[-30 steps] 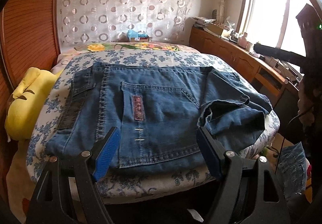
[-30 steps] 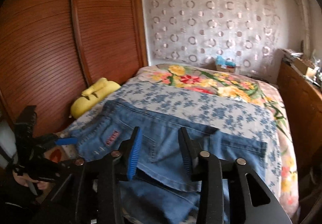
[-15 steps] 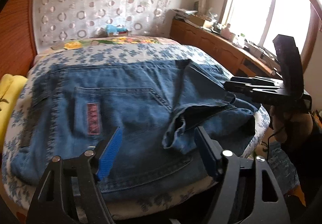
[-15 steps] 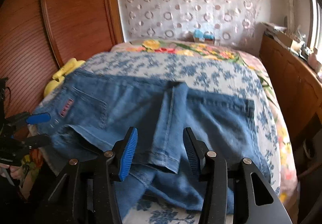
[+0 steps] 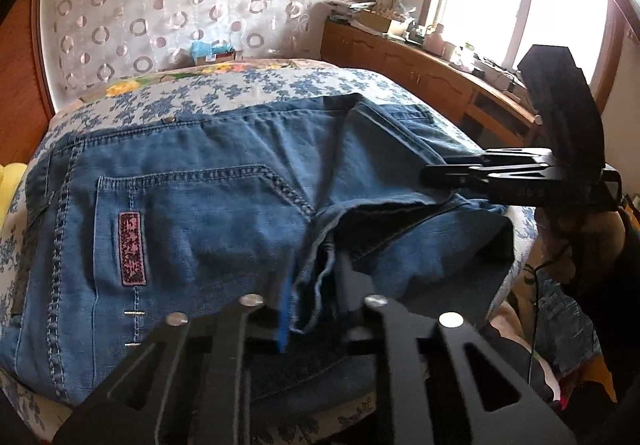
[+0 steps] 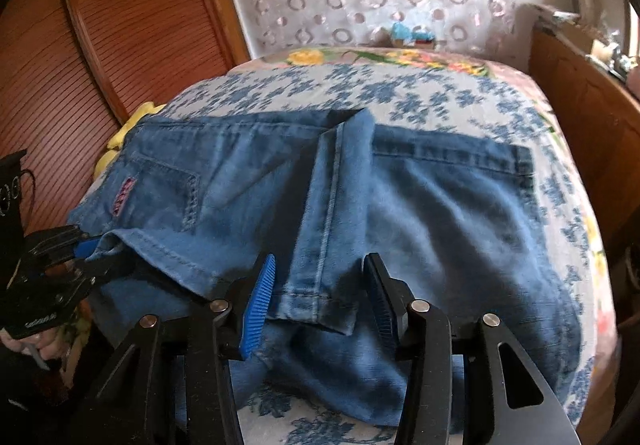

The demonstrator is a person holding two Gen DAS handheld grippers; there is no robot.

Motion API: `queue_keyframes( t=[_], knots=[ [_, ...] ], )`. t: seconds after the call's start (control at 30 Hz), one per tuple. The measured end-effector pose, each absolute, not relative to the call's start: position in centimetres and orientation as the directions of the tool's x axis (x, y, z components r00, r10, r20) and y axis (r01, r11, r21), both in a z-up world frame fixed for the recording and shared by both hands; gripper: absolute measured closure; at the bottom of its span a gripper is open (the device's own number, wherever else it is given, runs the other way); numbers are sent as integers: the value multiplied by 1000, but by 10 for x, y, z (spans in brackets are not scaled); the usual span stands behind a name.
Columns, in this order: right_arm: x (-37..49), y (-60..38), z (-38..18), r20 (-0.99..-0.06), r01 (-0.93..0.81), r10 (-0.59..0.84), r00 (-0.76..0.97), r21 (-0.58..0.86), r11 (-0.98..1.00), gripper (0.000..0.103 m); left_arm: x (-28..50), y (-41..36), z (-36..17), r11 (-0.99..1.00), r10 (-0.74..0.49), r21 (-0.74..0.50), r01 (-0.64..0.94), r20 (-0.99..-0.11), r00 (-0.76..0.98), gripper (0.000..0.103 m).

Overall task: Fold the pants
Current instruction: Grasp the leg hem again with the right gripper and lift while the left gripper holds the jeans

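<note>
Blue jeans [image 6: 400,213] spread across the near end of the floral bedspread [image 6: 400,97], far half bare. Left gripper [image 5: 316,309] just pinched shut on a bunched denim fold at the near edge. Right gripper [image 6: 320,293] closing, jaws still apart, straddling a hem without touching.

Pants [image 5: 208,205]: near hem hidden behind left gripper [image 5: 316,309]. Right gripper [image 6: 320,297] view motion-blurred. Clutter on sideboard [image 5: 420,65] too small to identify.

Faded, stitched denim pants [image 5: 208,205] on a printed cotton bedspread [image 6: 400,93] — beside a ribbed, glossy wooden wardrobe [image 6: 132,25].
</note>
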State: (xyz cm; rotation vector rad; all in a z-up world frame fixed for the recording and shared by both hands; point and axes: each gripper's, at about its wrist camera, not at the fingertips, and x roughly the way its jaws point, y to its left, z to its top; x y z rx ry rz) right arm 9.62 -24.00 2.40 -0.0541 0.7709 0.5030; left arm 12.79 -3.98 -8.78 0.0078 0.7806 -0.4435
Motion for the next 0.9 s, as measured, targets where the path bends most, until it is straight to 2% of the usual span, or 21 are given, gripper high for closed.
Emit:
queue_keyframes(
  t=[0.03,0.13,0.3,0.57,0.9],
  knots=[
    [94,-237,25,-681,-472,429,594,137,871,79,125,-41,-85,906,-386,-150,396,-677,627,94],
    [87,-226,35,-674,-500,432,598,107,859,83,117,-38,-77,901,-400,-156,404,-659,637,96],
    [66,-217,73,-598,-532,471,649,86,842,83,102,-20,-50,902,-417,-183,391,-604,679,96],
    [41,-178,143,-482,-604,555,678,64,794,83,80,25,-15,929,-365,-161,332,-544,756,96],
    [66,-102,172,-492,-691,618,613,46,721,83,71,85,-26,954,-299,-200,225,-549,780,96]
  ],
)
